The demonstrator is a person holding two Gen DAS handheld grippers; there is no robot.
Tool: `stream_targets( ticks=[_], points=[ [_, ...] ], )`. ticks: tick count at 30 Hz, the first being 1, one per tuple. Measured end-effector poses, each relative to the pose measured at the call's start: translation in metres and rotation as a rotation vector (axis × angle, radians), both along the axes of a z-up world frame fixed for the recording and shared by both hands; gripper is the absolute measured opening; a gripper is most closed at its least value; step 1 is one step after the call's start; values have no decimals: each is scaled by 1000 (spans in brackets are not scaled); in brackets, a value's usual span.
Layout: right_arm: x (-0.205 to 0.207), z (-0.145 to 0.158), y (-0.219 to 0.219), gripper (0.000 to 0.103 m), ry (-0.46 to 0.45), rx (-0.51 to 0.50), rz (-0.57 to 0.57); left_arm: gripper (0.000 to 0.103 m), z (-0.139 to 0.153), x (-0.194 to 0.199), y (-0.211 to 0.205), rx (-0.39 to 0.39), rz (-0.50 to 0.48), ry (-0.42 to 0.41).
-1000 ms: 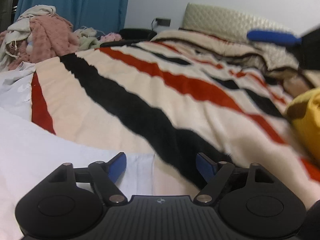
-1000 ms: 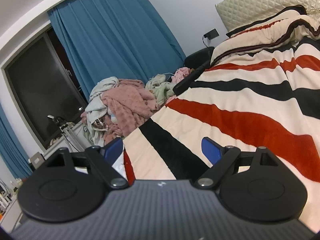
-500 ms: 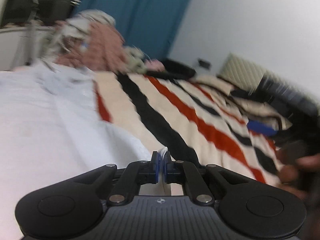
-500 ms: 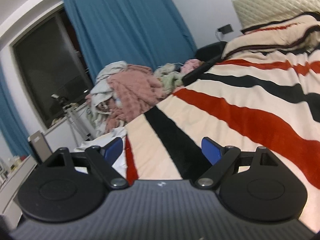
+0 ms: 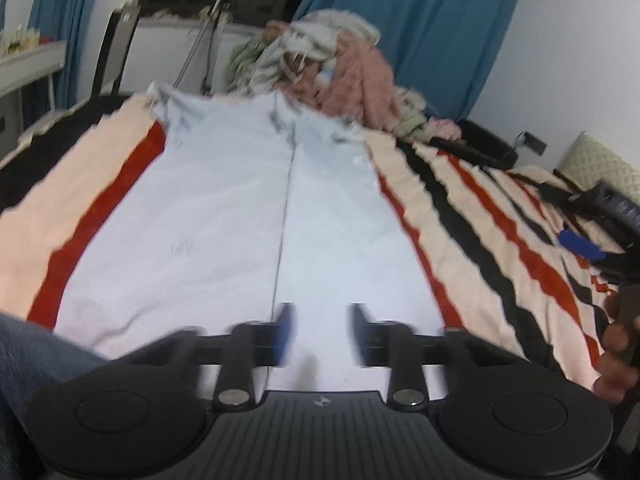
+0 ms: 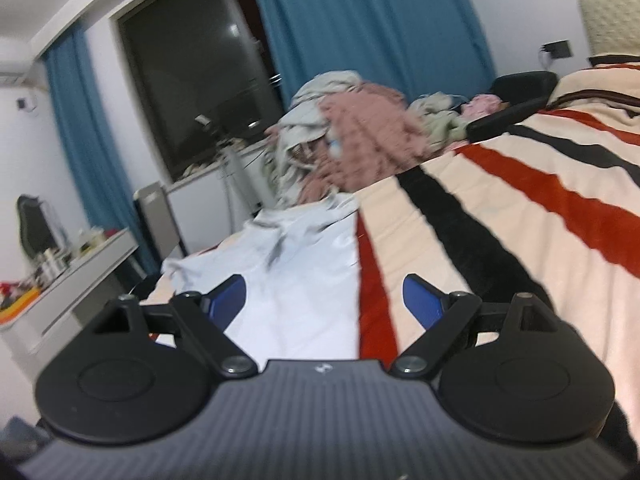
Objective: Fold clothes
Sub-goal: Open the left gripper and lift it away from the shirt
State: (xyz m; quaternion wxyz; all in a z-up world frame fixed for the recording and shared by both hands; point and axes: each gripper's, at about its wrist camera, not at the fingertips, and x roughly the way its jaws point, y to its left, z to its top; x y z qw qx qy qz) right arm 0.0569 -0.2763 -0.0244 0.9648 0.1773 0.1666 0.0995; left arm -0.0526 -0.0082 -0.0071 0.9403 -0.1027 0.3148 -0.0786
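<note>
Two grippers hang over a bed covered by a striped blanket (image 5: pixel 472 216) in cream, red and black. Left of the left gripper's fingers a blue sleeve (image 5: pixel 24 360) fills the frame corner. The left gripper (image 5: pixel 322 330) has its fingers apart and opening, motion-blurred, with nothing between them; the pale blue-white garment (image 5: pixel 224 216) lies flat on the blanket just beyond and beneath them, a long seam running away from the left finger toward the far edge of the bed. Past the garment's far end sits a heap of clothes (image 5: pixel 340 64), pink and greyish, in front of blue curtains (image 5: pixel 420 20). Right of the left fingers, well apart, the right gripper shows with one blue pad, a hand (image 5: pixel 616 352) around its handle. In the right wrist view the right gripper (image 6: pixel 324 304) has its fingers wide apart and empty; the garment lies ahead of its left finger, the blanket's red stripe between the two fingers.
</note>
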Motion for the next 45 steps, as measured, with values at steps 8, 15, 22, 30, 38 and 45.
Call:
stream_targets(
  ticks=[8,15,22,30,38,45],
  points=[
    [-4,1,9,87,-25,-20,-8,86,34,16,-15,82,-52,-124],
    [-5,-1,15,87,-38,-29,-7,101,55,40,-24,129,-72,-212],
    [5,-12,30,87,-24,-76,25,103,19,48,-18,136,-42,-206],
    [9,-15,41,87,-48,-105,22,103,-4,69,1,87,20,-139],
    [-1,-9,44,87,-87,-75,1,103,-1,61,-4,123,27,-170],
    [-33,13,48,87,-169,-36,22,103,26,33,-10,162,15,-218]
  ],
)
